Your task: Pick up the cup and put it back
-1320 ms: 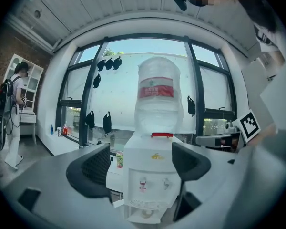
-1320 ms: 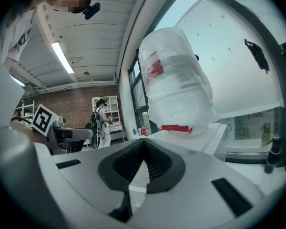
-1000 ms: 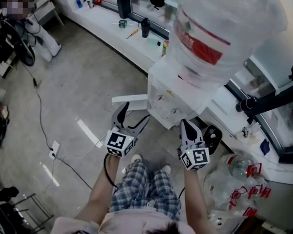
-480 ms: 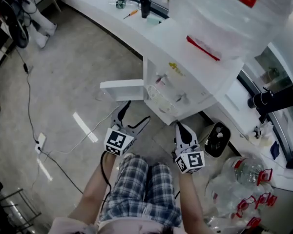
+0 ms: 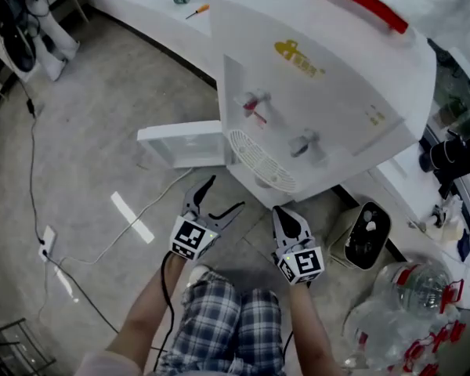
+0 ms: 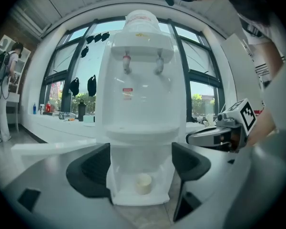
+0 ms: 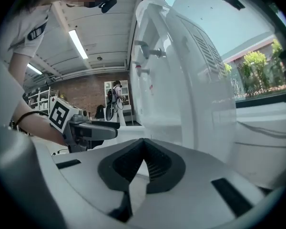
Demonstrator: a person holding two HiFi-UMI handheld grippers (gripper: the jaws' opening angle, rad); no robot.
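White plastic water dispenser (image 5: 329,61) stands on the floor against a long white window ledge (image 5: 153,10), with a red handle (image 5: 360,2) on top, two taps (image 5: 253,104) on the front and a round drip grille (image 5: 262,160) under them. Its lower cabinet door (image 5: 180,143) is swung open to the left.

The cup (image 6: 143,183), small and pale, sits upright on the bottom of the open lower compartment, about centred. It shows only in the left gripper view.

The left gripper (image 5: 225,196) is low in front of the dispenser, aimed at the compartment. Jaws wide apart, nothing clamped. The cup lines up between them but sits farther in, not touching.

The right gripper (image 5: 281,215) is just right of the left one, near the dispenser's front right corner. Jaws pressed together, nothing between them.

A white appliance with a black face (image 5: 364,237) stands on the floor right of the dispenser, clear water bottles with red handles (image 5: 411,284) beyond it. A cable (image 5: 102,249) runs across the floor at left. Plaid trousers (image 5: 227,327) show at the bottom edge.
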